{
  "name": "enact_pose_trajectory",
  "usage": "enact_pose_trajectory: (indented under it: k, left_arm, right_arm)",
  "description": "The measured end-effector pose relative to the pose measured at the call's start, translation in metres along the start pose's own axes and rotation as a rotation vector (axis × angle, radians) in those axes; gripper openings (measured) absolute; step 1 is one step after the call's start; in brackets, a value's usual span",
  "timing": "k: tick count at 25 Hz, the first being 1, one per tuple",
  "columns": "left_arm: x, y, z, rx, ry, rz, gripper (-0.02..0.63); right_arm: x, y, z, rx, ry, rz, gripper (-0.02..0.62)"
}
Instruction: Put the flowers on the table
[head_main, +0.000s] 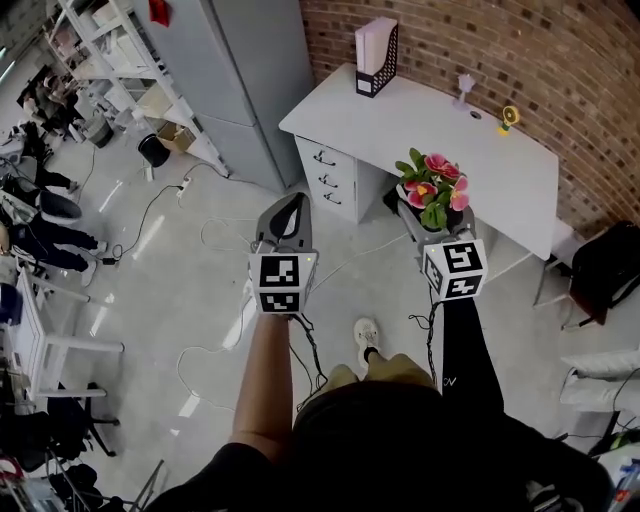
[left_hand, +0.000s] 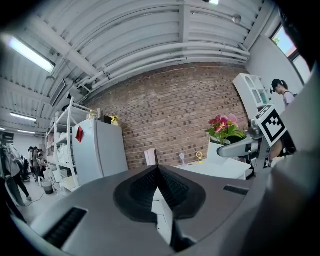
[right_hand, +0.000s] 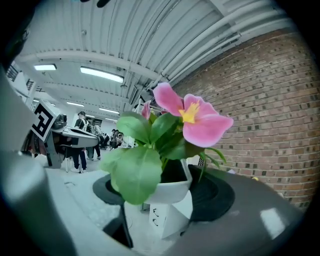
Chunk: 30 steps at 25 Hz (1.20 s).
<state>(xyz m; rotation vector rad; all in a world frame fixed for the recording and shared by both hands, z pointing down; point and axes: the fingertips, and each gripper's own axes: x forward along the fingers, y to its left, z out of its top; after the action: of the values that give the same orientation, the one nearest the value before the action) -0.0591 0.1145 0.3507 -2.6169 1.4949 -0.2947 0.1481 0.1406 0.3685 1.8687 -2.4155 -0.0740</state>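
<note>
Right gripper view: flower pot (right_hand: 170, 192) clamped between fingers (right_hand: 216, 200).

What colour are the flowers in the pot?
The flowers are pink with yellow centres, clearest in the right gripper view.

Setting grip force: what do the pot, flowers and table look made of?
Pot: smooth white, slight sheen, thin rim; likely plastic, maybe glazed ceramic.
Flowers: even pink petals, flat uniform green leaves; probably artificial, fabric or plastic, but could be real.
Table: matte white flat top; looks like painted or laminated board.
</note>
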Motion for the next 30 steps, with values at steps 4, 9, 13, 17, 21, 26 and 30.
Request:
enact_pose_trajectory:
  k: [4, 9, 13, 17, 21, 26, 30]
  left_arm:
    - [0.045, 0.019, 0.0, -0.008, 0.009, 0.021, 0.008]
    - [0.096, 0.045, -0.004, -0.013, 0.033, 0.058, 0.008]
    - [0.125, 0.062, -0.008, -0.015, 0.034, 0.087, 0.008]
    - [0.143, 0.077, -0.013, 0.001, 0.04, 0.093, 0.008]
    - [0.156, 0.095, -0.012, 0.006, 0.055, 0.107, 0.008]
    - [0.185, 0.111, -0.013, 0.032, 0.049, 0.099, 0.008]
    - [0.222, 0.125, -0.018, 0.031, 0.038, 0.065, 0.008]
  right_arm:
    - [0.054, -0.017, 0.003, 0.01, -0.013, 0.04, 0.339]
    - [0.119, -0.039, 0.006, 0.019, -0.034, 0.08, 0.339]
    - [0.162, -0.047, -0.001, 0.026, -0.031, 0.116, 0.339]
    - [0.19, -0.047, -0.004, 0.029, -0.026, 0.143, 0.339]
    - [0.214, -0.052, 0.002, 0.027, -0.031, 0.15, 0.339]
    - [0.246, -0.058, 0.001, 0.016, -0.028, 0.145, 0.339]
    - [0.279, -0.068, 0.001, 0.003, -0.029, 0.12, 0.339]
